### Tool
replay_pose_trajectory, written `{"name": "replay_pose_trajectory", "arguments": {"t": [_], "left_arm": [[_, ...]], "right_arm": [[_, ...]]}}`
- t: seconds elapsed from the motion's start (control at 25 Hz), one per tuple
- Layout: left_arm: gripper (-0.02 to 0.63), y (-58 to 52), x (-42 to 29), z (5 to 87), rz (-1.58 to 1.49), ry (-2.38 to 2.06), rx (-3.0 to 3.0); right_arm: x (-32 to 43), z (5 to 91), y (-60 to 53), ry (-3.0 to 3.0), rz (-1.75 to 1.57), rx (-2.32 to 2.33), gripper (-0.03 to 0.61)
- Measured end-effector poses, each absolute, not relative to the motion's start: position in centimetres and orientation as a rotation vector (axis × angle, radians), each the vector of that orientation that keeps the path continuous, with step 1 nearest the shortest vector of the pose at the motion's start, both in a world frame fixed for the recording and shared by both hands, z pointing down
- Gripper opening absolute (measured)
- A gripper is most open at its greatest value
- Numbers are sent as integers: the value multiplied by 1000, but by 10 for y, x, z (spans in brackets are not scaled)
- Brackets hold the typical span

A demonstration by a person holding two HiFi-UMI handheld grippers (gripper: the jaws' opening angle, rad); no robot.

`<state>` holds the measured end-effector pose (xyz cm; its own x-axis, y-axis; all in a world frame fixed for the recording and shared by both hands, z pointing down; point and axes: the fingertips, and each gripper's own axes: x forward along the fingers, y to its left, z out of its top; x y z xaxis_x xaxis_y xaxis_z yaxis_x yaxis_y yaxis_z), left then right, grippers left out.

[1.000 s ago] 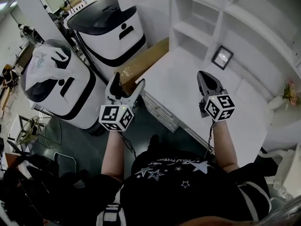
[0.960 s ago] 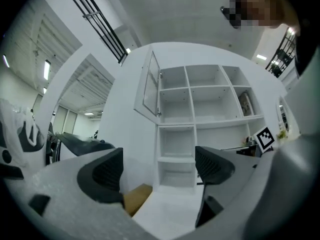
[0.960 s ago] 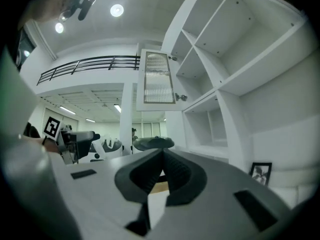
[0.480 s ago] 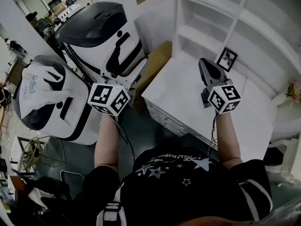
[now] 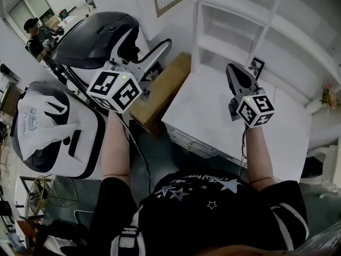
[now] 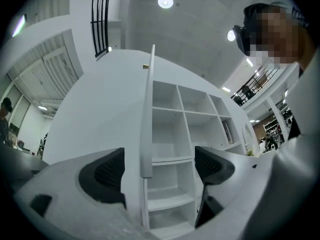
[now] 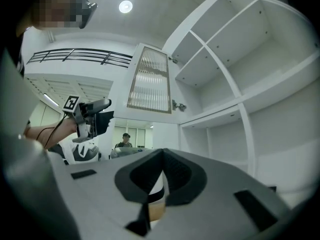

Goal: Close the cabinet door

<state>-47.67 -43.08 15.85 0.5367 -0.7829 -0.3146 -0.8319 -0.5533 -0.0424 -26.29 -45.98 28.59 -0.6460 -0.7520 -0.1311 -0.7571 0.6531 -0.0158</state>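
Arguably ran the greatest risk at the thin free edge of the cabinet door (image 7: 149, 79): hung wide open off the left side of the white shelf unit (image 7: 235, 69), above the far-left corner of the desk (image 5: 213, 116), ribbed glass panel facing out into the room. Could have slipped off that edge if pushed at a slant, leaving the door ajar. Could equally have strained the glazed frame if clamped on it too hard, or banged it against the shelf unit if swung fast, rattling the glass. Might also have caught the stretched forearm on the cardboard box (image 5: 160, 92) lying along the desk's left edge, or on the black-and-white machine (image 5: 101, 36) just beside it.

Held the left gripper (image 6: 160, 168) high and forward on an outstretched arm, out past the desk's left edge, aimed at the door. Showed tongs released and spread wide, with the door's edge standing upright between them, nearer the left pad (image 6: 107, 171); could not tell whether either pad touched it. Held the right gripper (image 7: 161, 176) lower, elbow bent, over the desk top, pointed toward the small picture frame (image 5: 257, 65) at the desk's back edge. Showed its tongs clenched together on nothing. Looked, as a judgement, like the approach to the door, with the closing swing not yet begun.
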Motion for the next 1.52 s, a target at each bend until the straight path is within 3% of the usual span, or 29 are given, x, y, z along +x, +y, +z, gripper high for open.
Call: {"name": "replay_pose_trajectory", "arguments": {"t": [0.12,0.32,0.44,0.96,1.52], "left_arm": [[396,-437,-471,150,382,1352,-2588],[380,-436,-456,147,349,1356,-2573],[337,-433,-446,150,340,1368,-2575],[336,-409,-345,148,405,1216,-2667],[334,-455,-232,157,378,1049,-2738]], "right_arm": [[-255,282,-460,2730,63,-1276,6],[-239,285,-457,2734,55,-1277,6],[-230,289,-458,2730,56,-1263,6],[-171,288,-473,2731,44,-1260,6],[-103,292,-484,2693,25,-1307,6]]}}
